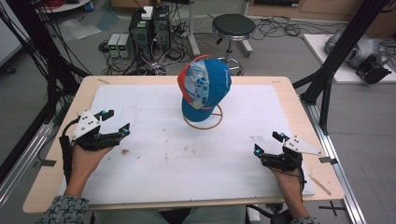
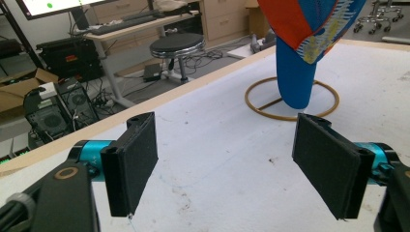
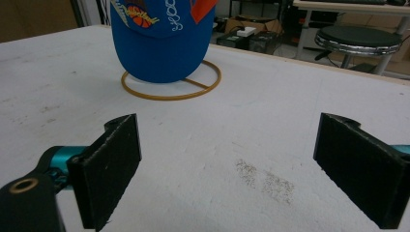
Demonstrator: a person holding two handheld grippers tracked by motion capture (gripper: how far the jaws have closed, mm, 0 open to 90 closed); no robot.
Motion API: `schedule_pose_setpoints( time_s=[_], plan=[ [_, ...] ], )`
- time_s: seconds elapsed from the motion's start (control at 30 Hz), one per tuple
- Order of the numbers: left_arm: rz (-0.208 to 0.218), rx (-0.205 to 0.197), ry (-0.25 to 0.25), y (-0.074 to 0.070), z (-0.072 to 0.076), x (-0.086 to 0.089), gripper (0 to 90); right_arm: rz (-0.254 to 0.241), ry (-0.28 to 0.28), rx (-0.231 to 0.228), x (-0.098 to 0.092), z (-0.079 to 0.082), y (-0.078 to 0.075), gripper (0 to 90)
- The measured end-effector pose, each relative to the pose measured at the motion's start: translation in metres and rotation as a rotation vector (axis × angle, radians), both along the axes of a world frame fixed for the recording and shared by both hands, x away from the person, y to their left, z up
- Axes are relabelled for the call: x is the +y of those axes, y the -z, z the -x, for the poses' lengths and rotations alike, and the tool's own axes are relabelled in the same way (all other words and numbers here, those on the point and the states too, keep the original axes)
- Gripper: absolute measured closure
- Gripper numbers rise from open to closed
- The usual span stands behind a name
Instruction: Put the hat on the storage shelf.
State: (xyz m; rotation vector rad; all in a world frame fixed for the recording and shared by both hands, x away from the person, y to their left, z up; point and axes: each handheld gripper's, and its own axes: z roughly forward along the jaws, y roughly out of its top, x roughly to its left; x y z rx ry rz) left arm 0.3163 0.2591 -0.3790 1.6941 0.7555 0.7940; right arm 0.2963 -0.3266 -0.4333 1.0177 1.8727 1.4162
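- A blue and orange cap (image 1: pixel 204 87) sits propped on a wire stand with a gold ring base (image 1: pixel 203 122), toward the far middle of the white-covered worktop (image 1: pixel 154 154).
- The left hand-held gripper (image 1: pixel 117 123) rests at the near left of the worktop, well apart from the cap, its jaws spread wide and holding nothing; in the left gripper view the bare white surface lies between the two black pads (image 2: pixel 131 162).
- The right hand-held gripper (image 1: pixel 268 143) sits at the near right, likewise released and empty, and likewise well apart from the cap.
- Both point roughly inward and forward: the left gripper view shows the cap's side and the ring base ahead to the right, the right gripper view shows the cap's blue crown (image 3: pixel 162 41) ahead to the left.
- Judged from these positions, the work stands at its opening step: the approach to the cap has not yet closed any distance, and the cap is untouched on its stand.
- The next move appears to call for one or both jaws to travel forward to the cap and close on the soft fabric or the brim, lifting straight up so the light stand is not dragged or tipped.
- A black stool (image 1: pixel 233 25) and computer towers (image 1: pixel 149 28) stand on the floor beyond the worktop's far edge.
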Motion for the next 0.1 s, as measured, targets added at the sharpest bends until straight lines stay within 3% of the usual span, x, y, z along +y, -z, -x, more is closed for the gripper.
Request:
schedule_pose_setpoints(
  time_s=[0.1],
  plan=[
    [0.0, 0.001, -0.002, 0.0016, 0.0005, 0.0004, 24.5, 0.0, 0.0, -0.004, 0.0001, -0.0002, 0.0001, 8.8]
  ],
)
